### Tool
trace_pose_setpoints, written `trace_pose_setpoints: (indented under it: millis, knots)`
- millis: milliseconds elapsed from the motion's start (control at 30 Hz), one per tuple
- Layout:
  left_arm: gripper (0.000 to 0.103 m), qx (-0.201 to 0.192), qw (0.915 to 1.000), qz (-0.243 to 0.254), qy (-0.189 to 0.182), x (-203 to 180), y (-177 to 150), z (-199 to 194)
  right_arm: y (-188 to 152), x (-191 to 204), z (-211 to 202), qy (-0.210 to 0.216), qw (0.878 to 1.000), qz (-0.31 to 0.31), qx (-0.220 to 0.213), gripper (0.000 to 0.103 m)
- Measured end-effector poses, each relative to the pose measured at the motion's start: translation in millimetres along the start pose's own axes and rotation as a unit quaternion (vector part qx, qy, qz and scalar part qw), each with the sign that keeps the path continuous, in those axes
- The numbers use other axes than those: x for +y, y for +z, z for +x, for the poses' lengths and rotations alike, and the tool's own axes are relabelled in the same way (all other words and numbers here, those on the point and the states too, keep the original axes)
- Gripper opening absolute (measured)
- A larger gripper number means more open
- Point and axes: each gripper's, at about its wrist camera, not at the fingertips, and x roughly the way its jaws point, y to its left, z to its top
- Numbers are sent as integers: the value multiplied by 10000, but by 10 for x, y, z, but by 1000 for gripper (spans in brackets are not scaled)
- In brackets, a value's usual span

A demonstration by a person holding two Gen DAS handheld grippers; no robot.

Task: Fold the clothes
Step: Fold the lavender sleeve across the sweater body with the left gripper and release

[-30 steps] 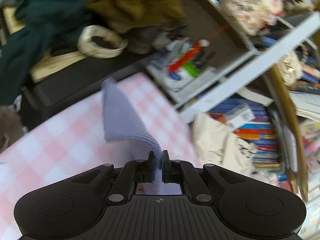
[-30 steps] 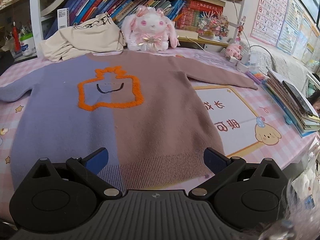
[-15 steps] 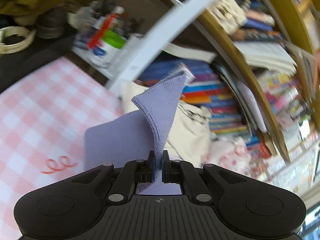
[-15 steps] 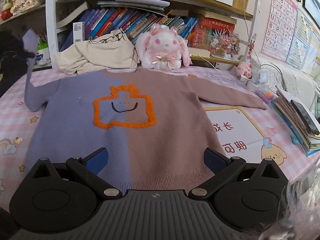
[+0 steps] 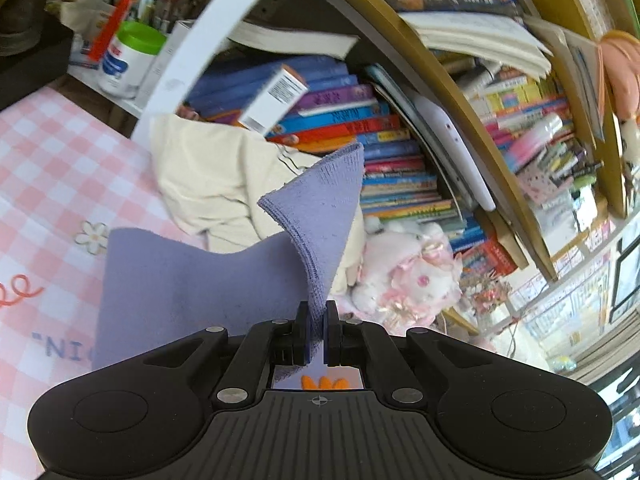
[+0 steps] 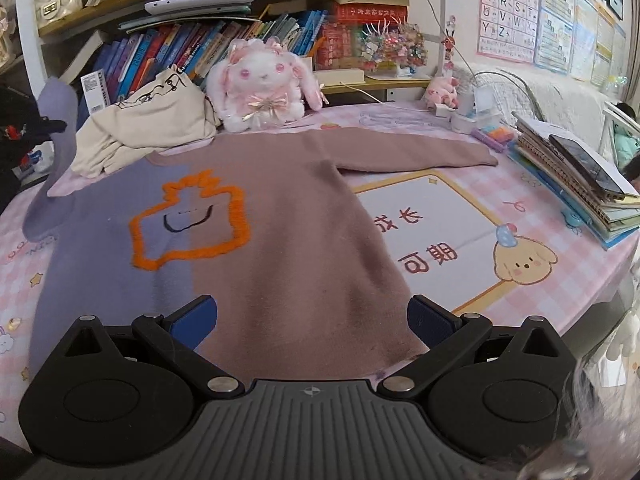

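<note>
On the pink checked tabletop (image 6: 540, 184), one two-tone sweater (image 6: 288, 220) lies flat, its lilac sleeve (image 5: 316, 216) lifted and pinched at the cuff by the left hand-held gripper (image 5: 316, 332), the right hand-held gripper (image 6: 312, 320) spread wide and holding nothing above the hem, a plush rabbit (image 6: 260, 80) behind the collar.

The sweater (image 6: 280, 216) lies flat on the table (image 6: 540, 312). Behind it sit a toy bunny (image 6: 262, 84) and, left of the bunny, a bag (image 6: 152, 128). Books (image 6: 180, 52) stand on the shelf behind them. A pile of books (image 6: 576, 188) lies at the table's right side.
</note>
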Motion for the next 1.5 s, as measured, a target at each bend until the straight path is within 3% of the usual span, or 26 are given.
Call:
trace_pose_setpoints:
  millis: [133, 300, 533, 1100, 1333, 1500]
  knots:
    - [3, -38, 9999, -74, 138, -80, -90, 70, 53, -175, 80, 59, 10000, -3, -3, 103]
    - [3, -71, 9988, 18, 481, -194, -215, 176, 184, -505, 213, 229, 9997, 43, -121, 103]
    - [3, -220, 9939, 268, 1043, -400, -472, 340, 371, -919, 507, 526, 9986, 63, 26, 103]
    - [3, -405, 9895, 388, 1330, -957, -755, 796, 684, -1255, 974, 1535, 9856, -614, 356, 103]
    - [4, -298, 9872, 585, 1454, -1116, -891, 1009, 729, -1338, 1030, 1752, 9804, -804, 406, 103]
    - [9, 163, 9838, 796, 1596, -1182, -1032, 1230, 744, -1445, 1012, 1806, 9797, -787, 373, 103]
